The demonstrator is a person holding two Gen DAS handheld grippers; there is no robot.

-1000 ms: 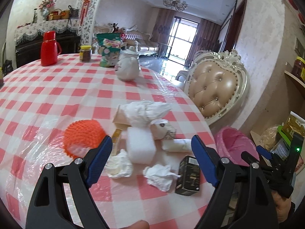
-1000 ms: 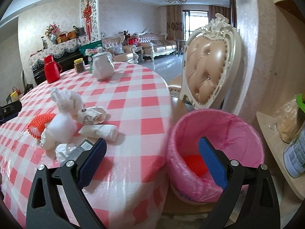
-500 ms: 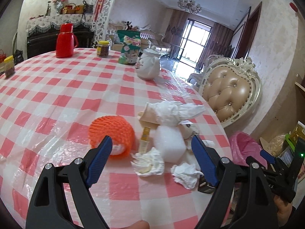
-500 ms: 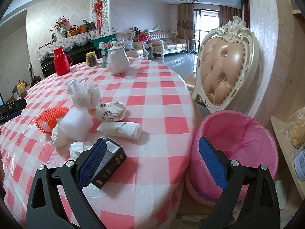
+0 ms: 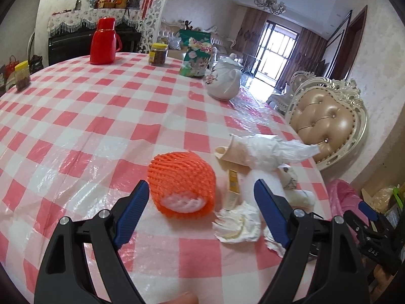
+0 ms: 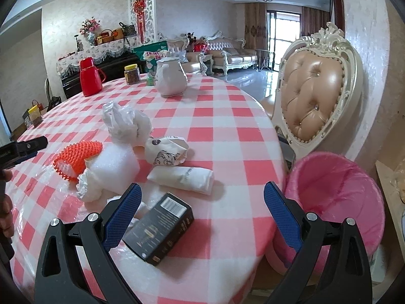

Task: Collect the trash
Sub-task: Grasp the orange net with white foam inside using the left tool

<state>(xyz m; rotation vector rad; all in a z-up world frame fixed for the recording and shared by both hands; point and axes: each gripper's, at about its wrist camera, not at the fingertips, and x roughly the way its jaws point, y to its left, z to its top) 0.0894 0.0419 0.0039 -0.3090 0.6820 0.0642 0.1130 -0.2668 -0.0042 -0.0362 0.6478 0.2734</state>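
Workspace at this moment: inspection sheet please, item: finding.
Surface: round table, pink-white check cloth under clear plastic.
Job's things: orange foam net, crumpled tissue, paper cup stuffed with wrap, white foam block, white tube, black box; pink-lined bin beside the table edge.
Clutter: red flask, two jars, snack bag, white teapot.
Grippers: left gripper open, around the net; right gripper open, over the box.
Cables: nothing seen.
Surroundings: padded chair, sofa, sideboard.
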